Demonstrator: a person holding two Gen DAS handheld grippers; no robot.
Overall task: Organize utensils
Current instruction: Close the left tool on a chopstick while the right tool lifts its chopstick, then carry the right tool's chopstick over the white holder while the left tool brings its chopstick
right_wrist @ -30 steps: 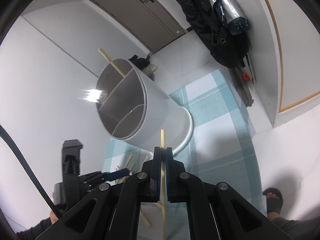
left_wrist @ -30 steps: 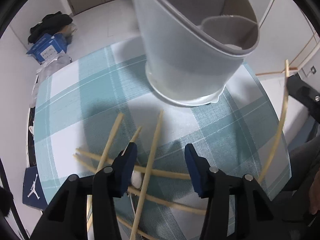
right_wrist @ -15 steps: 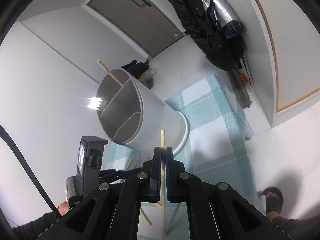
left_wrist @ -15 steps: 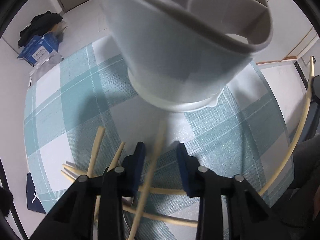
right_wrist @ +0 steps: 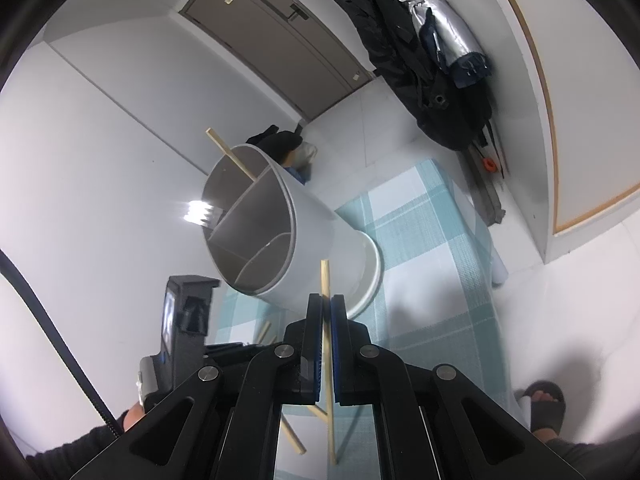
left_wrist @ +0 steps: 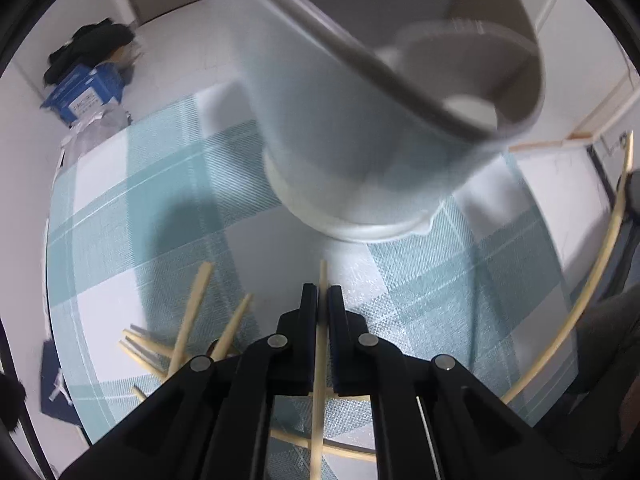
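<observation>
My left gripper (left_wrist: 322,294) points steeply down at the checked cloth (left_wrist: 160,200). Its jaws are closing, and the pads press on a wooden chopstick (left_wrist: 323,274) whose tip sticks out ahead of them. Several more chopsticks (left_wrist: 192,308) lie crossed on the cloth to its left. The white utensil holder (left_wrist: 360,140) stands just beyond, blurred. My right gripper (right_wrist: 326,304) is shut on another chopstick (right_wrist: 324,276), held above the cloth in front of the divided holder (right_wrist: 312,240). One chopstick (right_wrist: 230,152) leans in the holder's back compartment.
A blue box (left_wrist: 86,94) and dark clothes lie on the floor past the table's far left corner. Coats (right_wrist: 420,60) hang on the right wall beside a door (right_wrist: 280,40). A sandalled foot (right_wrist: 544,398) stands at the lower right.
The left jaws have gone from wide apart to shut on a chopstick lying on the cloth. The holder looms larger in the left view. The right gripper keeps its chopstick, barely moved.
</observation>
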